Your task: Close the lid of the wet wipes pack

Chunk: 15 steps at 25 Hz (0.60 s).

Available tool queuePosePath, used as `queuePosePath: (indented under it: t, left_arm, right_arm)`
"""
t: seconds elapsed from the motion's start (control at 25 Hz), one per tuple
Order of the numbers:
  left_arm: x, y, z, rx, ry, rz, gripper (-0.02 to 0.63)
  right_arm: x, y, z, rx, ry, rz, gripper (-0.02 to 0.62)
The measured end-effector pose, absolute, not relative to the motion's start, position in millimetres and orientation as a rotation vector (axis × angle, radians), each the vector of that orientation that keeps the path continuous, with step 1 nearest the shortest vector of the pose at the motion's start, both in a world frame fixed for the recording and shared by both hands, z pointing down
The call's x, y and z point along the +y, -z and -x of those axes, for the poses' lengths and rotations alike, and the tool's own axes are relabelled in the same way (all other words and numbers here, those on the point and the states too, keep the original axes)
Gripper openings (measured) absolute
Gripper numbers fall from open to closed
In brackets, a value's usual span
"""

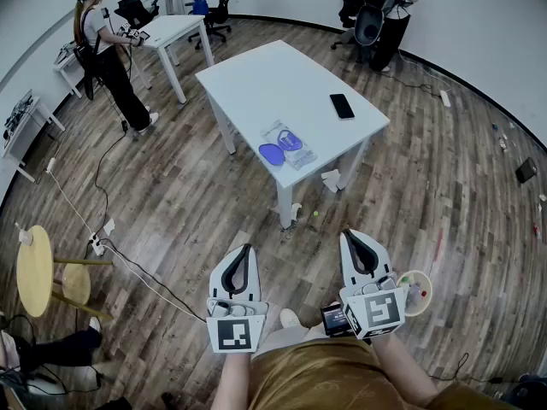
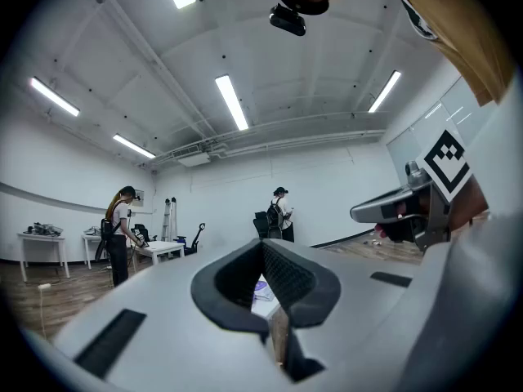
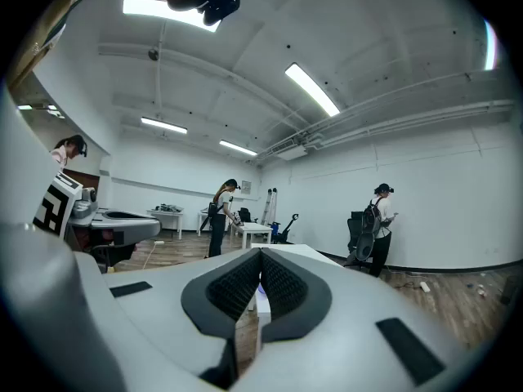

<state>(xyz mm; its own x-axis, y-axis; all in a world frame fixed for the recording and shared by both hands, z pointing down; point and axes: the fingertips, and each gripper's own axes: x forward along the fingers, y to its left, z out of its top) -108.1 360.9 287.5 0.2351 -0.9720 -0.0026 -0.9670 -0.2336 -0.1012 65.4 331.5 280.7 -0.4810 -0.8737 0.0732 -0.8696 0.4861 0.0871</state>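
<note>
L gripper (image 1: 246, 249): held low over the wood floor (image 1: 179, 203), close to the wearer's body, well short of the counter (image 1: 256, 71). Marker cube faced the head cam.
L fingers (image 2: 290, 280): tips pressed together, nothing between them; empty.
R gripper (image 1: 351, 237): beside the L one, same height, also over the floor and apart from the counter.
R fingers (image 3: 286, 288): tips met, no gap at the front, nothing held.
Wet wipes pack (image 1: 292, 144): lay flat near the counter's front edge, twd the corner nearest the grippers. Neither gripper touched it. In the left gripper view it showed far off, thru the slot below the closed tips (image 2: 261, 289).
Lid (image 1: 272, 153): purple, flipped open, lying flat on the counter next to the pack.
Phone (image 1: 342, 106): dark, flat, on the counter's R side, apart from the pack.
Person (image 1: 104, 54): stood at another table, far L of the room.
Stool (image 1: 36, 272): yellow, round top, at L edge of head view.
</note>
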Motion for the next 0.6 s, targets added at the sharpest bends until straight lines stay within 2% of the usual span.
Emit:
queuePosePath:
  t: [0.6]
  left_arm:
    - [334,-290,124,1.887,0.113,2.419,0.006]
  right_arm:
    - [306,-283,-50,-2.61,0.034,-1.561,0.008]
